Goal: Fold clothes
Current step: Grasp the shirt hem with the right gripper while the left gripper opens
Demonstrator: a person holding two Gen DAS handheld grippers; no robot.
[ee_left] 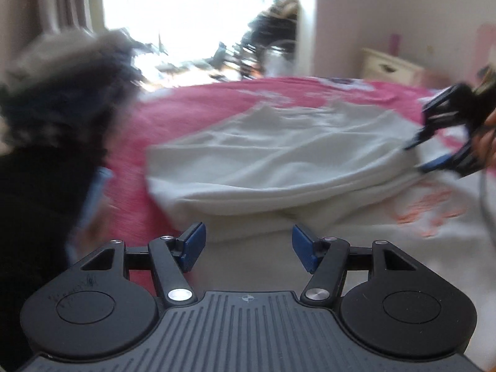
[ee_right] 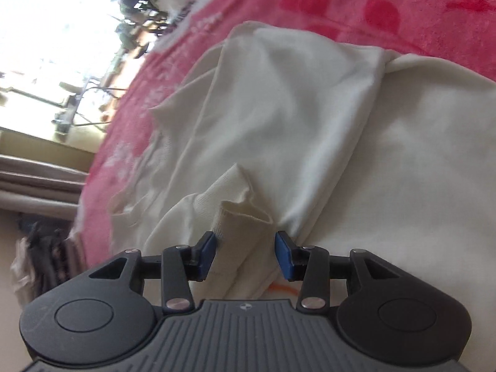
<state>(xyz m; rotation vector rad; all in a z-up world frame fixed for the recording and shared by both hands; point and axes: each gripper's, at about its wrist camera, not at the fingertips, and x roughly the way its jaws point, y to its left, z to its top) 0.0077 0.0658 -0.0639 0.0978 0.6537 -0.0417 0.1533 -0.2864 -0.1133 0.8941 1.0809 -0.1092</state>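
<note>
A pink blanket (ee_left: 192, 124) covers the bed, with bare pink showing past the far and left edges of the white garment (ee_left: 272, 155) that lies spread on it. A dark fluffy heap (ee_left: 52, 130) crowds the bed's left side, close to the garment's left edge; a bright window (ee_left: 198, 12) stands beyond, and a cream drawer unit (ee_left: 390, 66) sits by the far wall. The left gripper (ee_left: 247, 246) hangs with its fingers wide apart and empty, just short of the garment's near fold. The right gripper (ee_right: 245, 255) also has its fingers parted, straddling a folded sleeve cuff (ee_right: 241, 217); the cuff lies against the left finger, apart from the right.
</note>
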